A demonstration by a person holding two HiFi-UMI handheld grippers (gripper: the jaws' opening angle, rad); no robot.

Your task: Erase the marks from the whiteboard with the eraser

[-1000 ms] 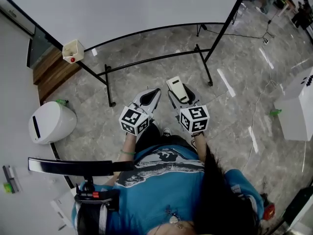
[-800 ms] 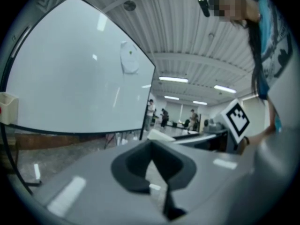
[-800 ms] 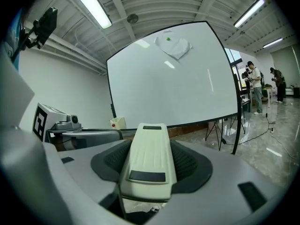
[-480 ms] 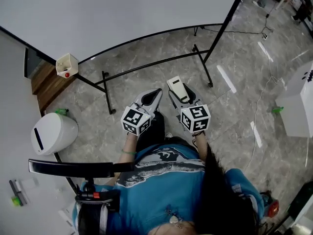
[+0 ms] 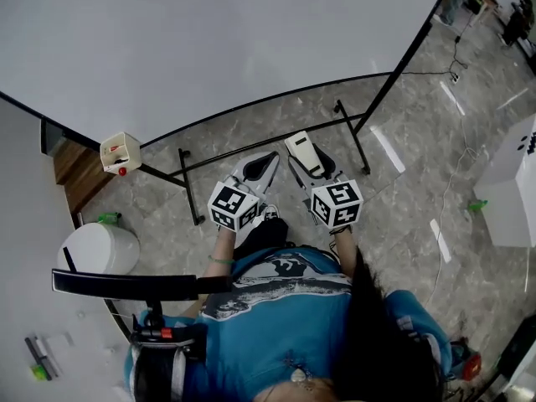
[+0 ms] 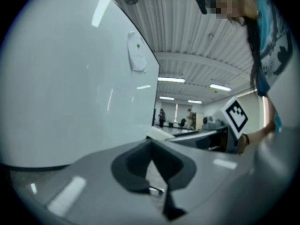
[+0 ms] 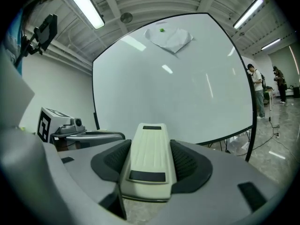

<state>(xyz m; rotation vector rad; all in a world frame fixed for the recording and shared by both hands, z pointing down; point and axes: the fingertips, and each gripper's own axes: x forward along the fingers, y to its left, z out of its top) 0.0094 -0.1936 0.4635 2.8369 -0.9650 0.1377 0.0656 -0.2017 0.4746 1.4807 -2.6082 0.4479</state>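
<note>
- Right gripper [image 7: 148,165]: jaws clamped on the sides of the eraser [image 5: 303,152], which is held near the whiteboard's [image 5: 209,48] lower edge, apart from it.
- Left gripper [image 6: 157,184]: jaws together, empty.
- Hazard: hard pressure could twist the eraser loose.
- Hazard: no marks discernible, so strokes may miss.

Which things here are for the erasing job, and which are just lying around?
For the job: eraser, clamped in the right gripper; whiteboard.
Lying about: white rounded bin; small cream box by the board's frame; green object on the floor.
</note>
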